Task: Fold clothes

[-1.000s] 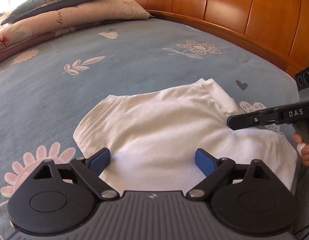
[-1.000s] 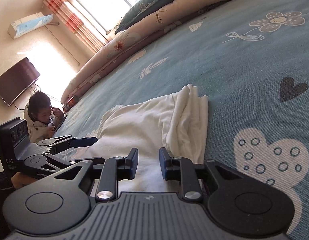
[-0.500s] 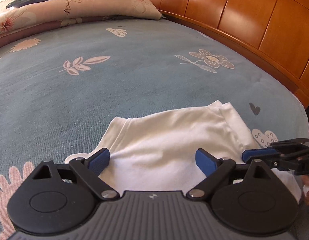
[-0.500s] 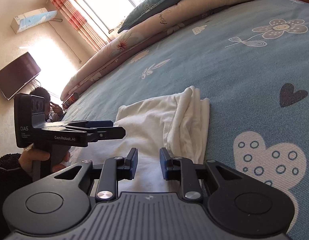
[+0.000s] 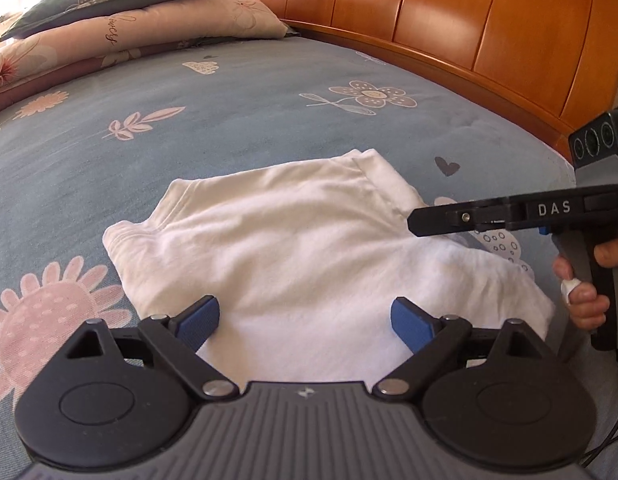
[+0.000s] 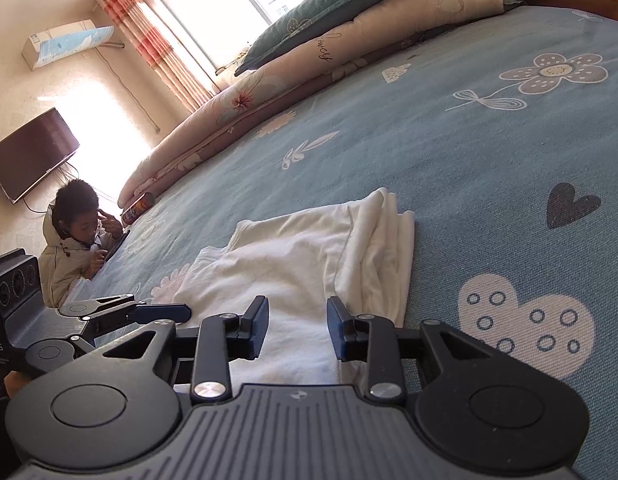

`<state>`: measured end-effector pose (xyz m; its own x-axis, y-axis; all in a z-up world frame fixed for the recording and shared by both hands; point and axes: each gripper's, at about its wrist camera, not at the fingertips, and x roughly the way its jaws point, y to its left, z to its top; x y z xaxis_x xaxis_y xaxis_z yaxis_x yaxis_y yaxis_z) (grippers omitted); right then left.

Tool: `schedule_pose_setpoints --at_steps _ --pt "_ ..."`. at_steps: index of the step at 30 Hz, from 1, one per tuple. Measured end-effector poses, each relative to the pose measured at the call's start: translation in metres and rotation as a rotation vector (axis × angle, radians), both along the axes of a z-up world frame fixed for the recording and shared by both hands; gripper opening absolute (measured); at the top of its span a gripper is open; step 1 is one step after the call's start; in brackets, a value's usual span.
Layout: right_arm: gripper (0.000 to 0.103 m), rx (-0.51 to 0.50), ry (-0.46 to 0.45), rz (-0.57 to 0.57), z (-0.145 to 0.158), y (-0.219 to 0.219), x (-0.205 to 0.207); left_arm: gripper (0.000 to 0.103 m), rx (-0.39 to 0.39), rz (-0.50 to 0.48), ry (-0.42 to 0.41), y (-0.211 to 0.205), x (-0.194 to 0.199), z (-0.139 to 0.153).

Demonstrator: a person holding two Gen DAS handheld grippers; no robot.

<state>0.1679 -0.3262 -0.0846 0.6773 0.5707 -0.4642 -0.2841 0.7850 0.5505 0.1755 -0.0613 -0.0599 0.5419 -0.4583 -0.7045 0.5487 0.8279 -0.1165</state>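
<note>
A white garment (image 5: 301, 240) lies folded on the blue flowered bedspread (image 5: 229, 120), with a stacked folded edge on its right side (image 6: 383, 248). My left gripper (image 5: 305, 324) hovers over the garment's near edge, wide open, with nothing between its blue pads. My right gripper (image 6: 297, 328) is low over the garment's near right part. Its jaws are opening, and only the cloth below shows in the gap. In the left wrist view the right gripper (image 5: 415, 220) reaches in from the right, held by a hand (image 5: 585, 296). The left gripper (image 6: 181, 310) shows at the left of the right wrist view.
Pillows and a rolled quilt (image 5: 121, 24) lie along the far side of the bed. A wooden headboard (image 5: 449, 20) runs along the right. A person (image 6: 75, 240) sits at the bed's far edge beside a can (image 6: 138, 209). A TV (image 6: 29, 152) hangs on the wall.
The right gripper's jaws have widened over the cloth. The left gripper lifted and pulled back half a second ago, then came back down over the garment's near edge. The garment lies as before.
</note>
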Motion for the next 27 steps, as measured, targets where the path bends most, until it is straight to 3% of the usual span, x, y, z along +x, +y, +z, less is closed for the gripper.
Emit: schedule_pose_setpoints --at_steps 2,5,9,12,17,22,27 --pt "0.048 -0.014 -0.026 -0.016 0.003 -0.001 -0.003 0.093 -0.013 -0.017 -0.029 0.0 -0.015 0.012" --pt "0.048 -0.004 -0.059 -0.031 0.007 -0.003 -0.009 0.093 0.052 -0.046 -0.095 -0.006 -0.049 0.017" --pt "0.051 -0.019 -0.113 -0.018 0.016 0.001 -0.021 0.093 0.081 -0.042 -0.041 -0.008 -0.071 -0.007" --pt "0.053 -0.057 -0.156 -0.005 0.023 0.012 -0.035 0.093 0.135 -0.027 -0.085 -0.014 -0.083 -0.017" --pt "0.058 -0.139 -0.181 -0.01 0.021 0.031 -0.07 0.093 0.089 -0.043 -0.113 -0.017 -0.107 0.0" --pt "0.06 -0.193 -0.118 -0.027 -0.001 0.035 -0.08 0.093 0.128 -0.049 -0.102 -0.021 -0.12 -0.02" --pt "0.062 -0.187 -0.168 -0.105 0.005 0.025 -0.092 0.093 0.116 -0.032 -0.124 -0.027 -0.128 -0.013"
